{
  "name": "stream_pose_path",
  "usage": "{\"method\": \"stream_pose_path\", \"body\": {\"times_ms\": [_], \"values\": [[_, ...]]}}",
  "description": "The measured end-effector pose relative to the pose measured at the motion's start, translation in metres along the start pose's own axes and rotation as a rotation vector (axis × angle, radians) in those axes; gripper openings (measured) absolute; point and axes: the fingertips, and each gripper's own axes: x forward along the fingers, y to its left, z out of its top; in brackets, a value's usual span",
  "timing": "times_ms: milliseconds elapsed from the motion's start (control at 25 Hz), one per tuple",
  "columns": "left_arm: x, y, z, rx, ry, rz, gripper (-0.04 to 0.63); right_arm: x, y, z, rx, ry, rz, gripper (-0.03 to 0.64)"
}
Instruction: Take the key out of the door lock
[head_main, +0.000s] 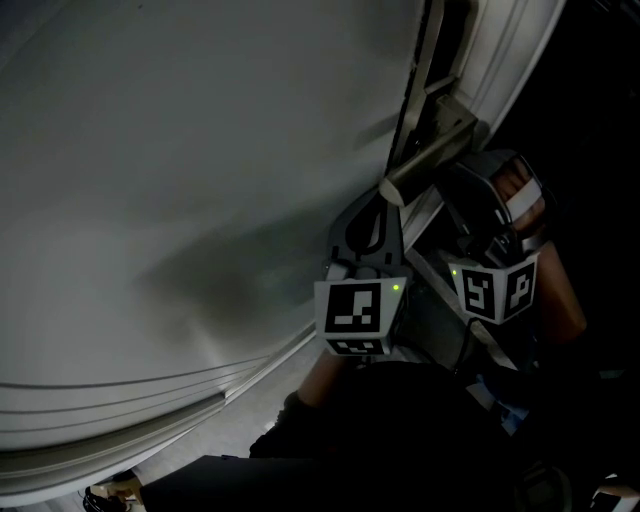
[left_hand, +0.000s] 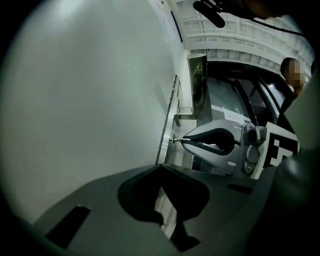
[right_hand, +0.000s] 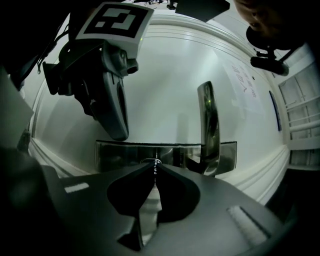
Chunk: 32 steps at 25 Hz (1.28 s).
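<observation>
Right gripper: jaws pinched on the key, which sits in the lock plate beside the handle. Left gripper: jaws together, empty, by the door edge. Risks: an off-axis pull may bind the key; the tip-only grip may slip.

there is one door. on it sit one lever handle and one metal lock plate. one key shows, a thin toothed strip. two grippers are in view, the left gripper and the right gripper, each with two jaws, so four jaws in all. there are two cubes with square markers, one marker cube on the left gripper and a second cube on the right one. each cube has one small green light, making two lights. one hand can be made out; a second is too dark to tell.
</observation>
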Motion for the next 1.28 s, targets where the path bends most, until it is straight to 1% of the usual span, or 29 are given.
{"method": "stream_pose_path", "body": {"times_ms": [80,120,240,320,480,640,880,1280], "values": [[0.000,0.000,0.000,0.008,-0.002,-0.002,0.000,0.000,0.000,0.000,-0.016,0.000,-0.001,0.011],[0.000,0.000,-0.001,0.003,0.000,-0.003,0.000,0.000,0.000,0.000,-0.004,0.001,0.002,0.011],[0.000,-0.001,0.000,-0.011,-0.003,-0.002,0.000,-0.001,-0.001,0.000,0.078,0.003,0.024,0.011],[0.000,0.000,0.001,-0.011,-0.008,-0.001,0.000,-0.005,-0.001,-0.001,0.098,0.006,0.029,0.011],[0.001,-0.004,0.004,-0.025,-0.013,-0.005,0.000,-0.008,-0.002,-0.002,0.080,0.007,0.037,0.012],[0.000,-0.009,0.004,-0.022,-0.014,-0.007,0.000,-0.009,-0.001,-0.002,0.072,0.005,0.032,0.012],[-0.004,-0.009,0.001,0.009,-0.008,-0.003,0.000,-0.010,-0.001,-0.002,0.070,0.005,0.028,0.012],[-0.004,-0.008,-0.001,0.010,-0.005,0.002,0.000,-0.010,0.000,-0.002,0.049,0.013,0.022,0.012]]}}
